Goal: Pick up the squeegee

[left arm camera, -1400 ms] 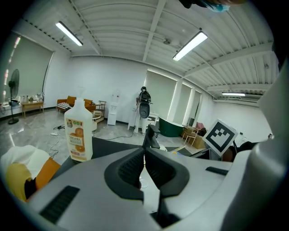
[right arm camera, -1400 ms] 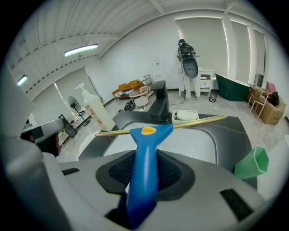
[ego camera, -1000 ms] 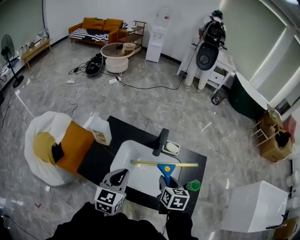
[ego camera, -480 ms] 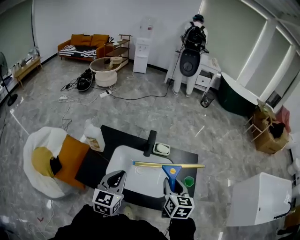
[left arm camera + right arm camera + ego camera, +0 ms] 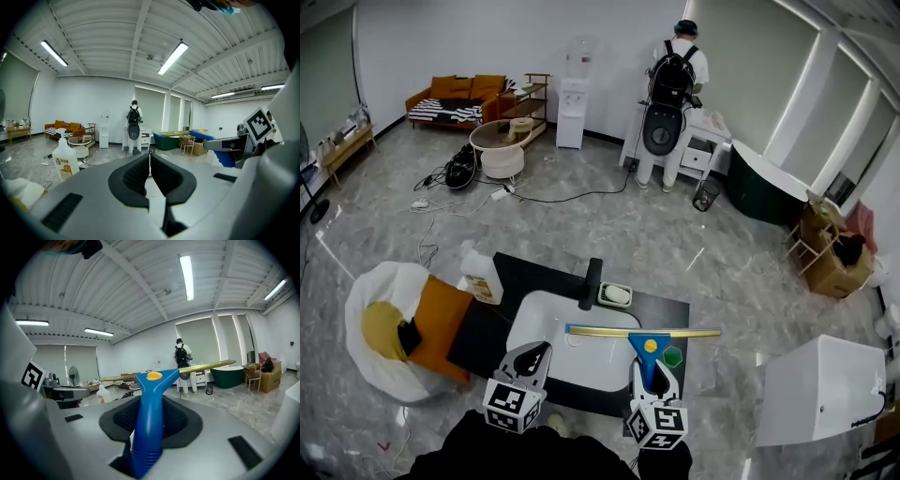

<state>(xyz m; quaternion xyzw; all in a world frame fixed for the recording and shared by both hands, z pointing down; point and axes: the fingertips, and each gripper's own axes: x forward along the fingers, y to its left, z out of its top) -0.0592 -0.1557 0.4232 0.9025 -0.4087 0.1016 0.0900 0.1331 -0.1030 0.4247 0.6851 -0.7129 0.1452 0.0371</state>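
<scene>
1. The squeegee [image 5: 649,343] has come up. A second ago it sat low over the sink [image 5: 546,323]; now its brass blade hangs clear above the basin and the dark worktop [image 5: 670,312], touching neither as far as the head view shows.
2. The right tool [image 5: 655,374] is clenched on the blue handle. The right gripper view shows the handle standing up between the pads, with the blade roughly level against the far room.
3. The left tool [image 5: 534,356] has lifted a little too. Its pads are closed together on nothing, and it has no part in the hold.
4. Meaning for the task: the pick-up looks done, or all but done. The grip is low on the handle, so the long blade could swing — a steady wrist is what remains.
</scene>
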